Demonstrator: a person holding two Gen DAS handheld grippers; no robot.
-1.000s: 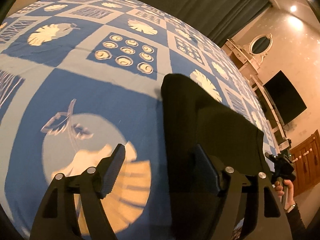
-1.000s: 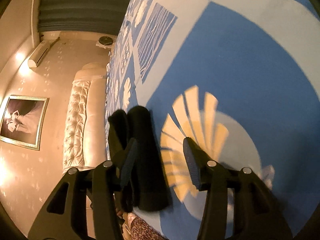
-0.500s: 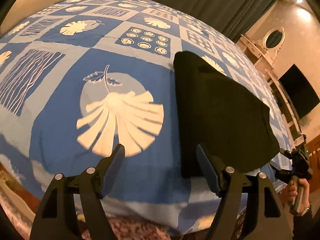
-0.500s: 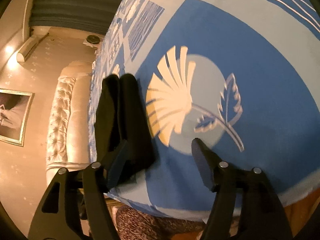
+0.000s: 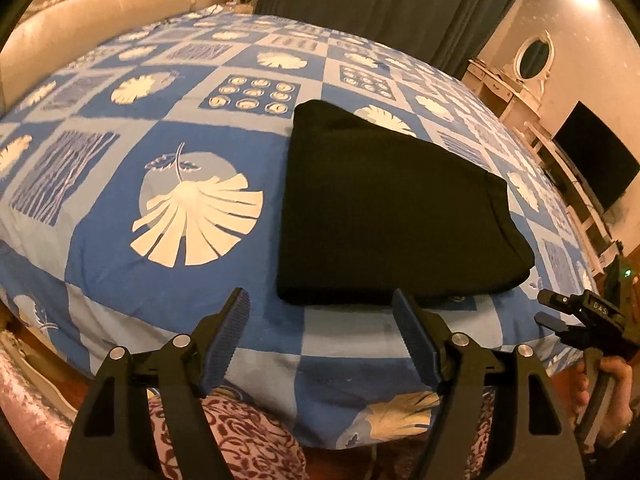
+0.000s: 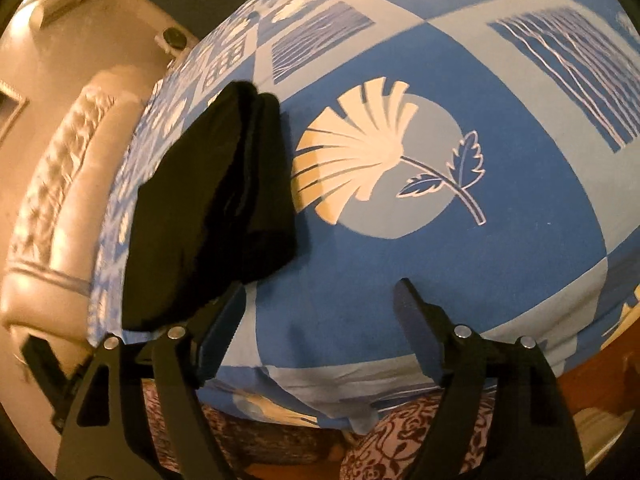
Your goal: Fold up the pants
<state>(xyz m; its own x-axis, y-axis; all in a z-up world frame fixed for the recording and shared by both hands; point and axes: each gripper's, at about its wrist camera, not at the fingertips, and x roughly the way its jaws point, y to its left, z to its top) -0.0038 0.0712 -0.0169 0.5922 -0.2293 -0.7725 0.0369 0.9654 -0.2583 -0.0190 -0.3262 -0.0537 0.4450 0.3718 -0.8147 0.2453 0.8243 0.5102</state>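
Note:
The black pants [image 5: 384, 216] lie folded into a thick flat rectangle on the blue patterned bedspread [image 5: 120, 216], close to the bed's near edge. My left gripper [image 5: 322, 316] hovers open just in front of the pants' near edge, nothing between its fingers. In the right wrist view the same folded pants [image 6: 212, 208] sit at the left, seen from their short end with the layers showing. My right gripper [image 6: 320, 304] is beside and in front of them, its jaws opening, nothing between them. The right gripper [image 5: 560, 316] also shows at the right of the left wrist view, held by a hand.
A tufted cream headboard [image 6: 60, 184] runs along the bed's far side. Dark curtains [image 5: 380, 0], a white dressing table with an oval mirror [image 5: 532, 60] and a black television [image 5: 592, 160] line the room. A floral patterned cloth [image 5: 232, 440] hangs below the bed's near edge.
Both grippers have pulled back from the pants toward the bed's edge and risen a little. The right gripper's jaws have let go of the pants' edge and widened. The pants stay put.

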